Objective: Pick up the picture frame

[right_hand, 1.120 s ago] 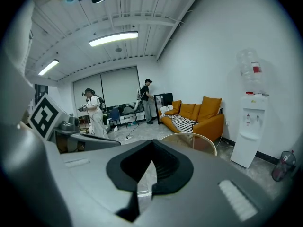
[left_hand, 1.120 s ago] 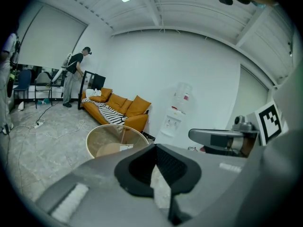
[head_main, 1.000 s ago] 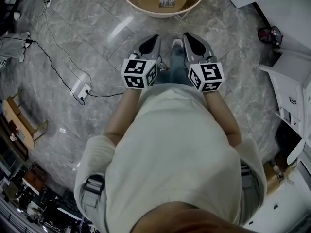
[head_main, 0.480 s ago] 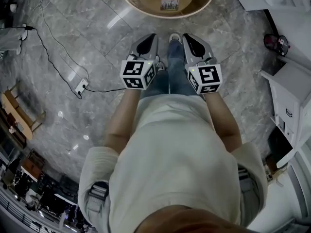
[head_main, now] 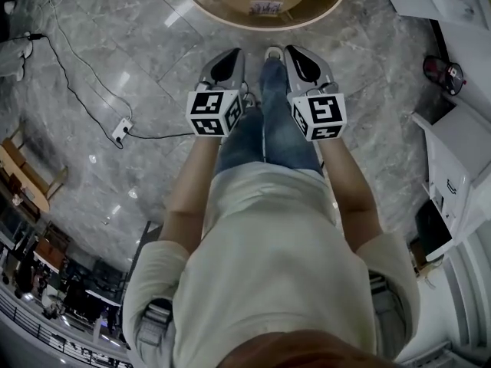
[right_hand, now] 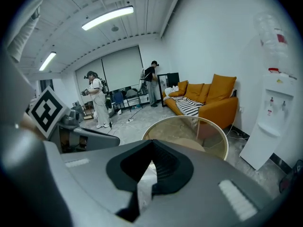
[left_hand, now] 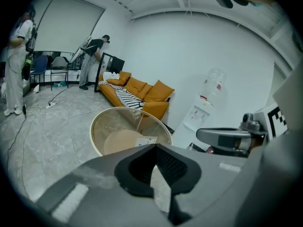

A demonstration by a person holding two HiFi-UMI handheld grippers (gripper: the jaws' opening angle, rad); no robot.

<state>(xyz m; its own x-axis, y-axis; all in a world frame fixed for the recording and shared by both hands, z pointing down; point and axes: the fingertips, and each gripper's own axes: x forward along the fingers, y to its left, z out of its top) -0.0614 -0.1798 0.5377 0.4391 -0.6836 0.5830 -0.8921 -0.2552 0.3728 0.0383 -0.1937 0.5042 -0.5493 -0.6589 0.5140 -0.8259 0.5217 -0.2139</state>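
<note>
left gripper (head_main: pixel 229 54) and right gripper (head_main: pixel 296 50) both pressed together, nothing between them. round glass table (head_main: pixel 307 21) ahead holds a small upright item, probably the picture frame (head_main: pixel 265 8), well apart from both.

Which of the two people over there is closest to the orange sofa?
The one in the dark top, standing right at the sofa's far end. The one in white stands farther away from it.
</note>
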